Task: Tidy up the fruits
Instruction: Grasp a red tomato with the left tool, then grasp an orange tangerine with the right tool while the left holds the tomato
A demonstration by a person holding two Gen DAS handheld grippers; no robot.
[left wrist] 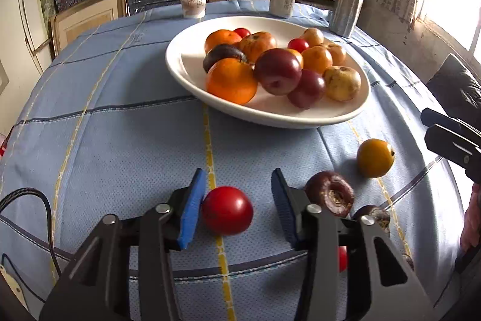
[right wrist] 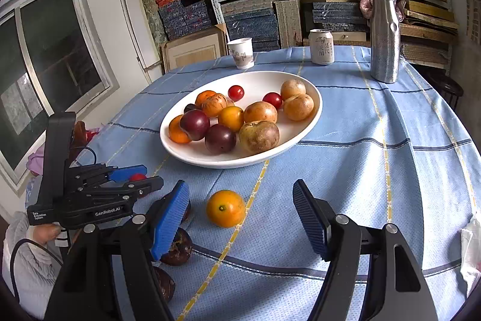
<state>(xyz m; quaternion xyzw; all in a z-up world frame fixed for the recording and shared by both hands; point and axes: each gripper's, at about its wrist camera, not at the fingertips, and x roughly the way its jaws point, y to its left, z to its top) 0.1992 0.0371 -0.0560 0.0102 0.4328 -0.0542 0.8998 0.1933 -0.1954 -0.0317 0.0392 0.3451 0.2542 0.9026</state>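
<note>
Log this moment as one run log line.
left gripper: open around red tomato | right gripper: open, orange ahead | plate: holds fruit

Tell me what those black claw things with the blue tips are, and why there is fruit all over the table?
They are two hand-held grabbers. A person squeezes one in each hand, and each carries a little camera looking along its two fingers. So one picture is the left grabber's view and the other is the right's.

A white bowl full of fruit sits on the blue tablecloth. Some fruit still lies loose nearby.

The left gripper has a red tomato between its blue pads. One pad touches it, the other does not, so it is not gripped yet. The right gripper is open, with an orange fruit lying loose between its fingers. Nothing is held.
</note>
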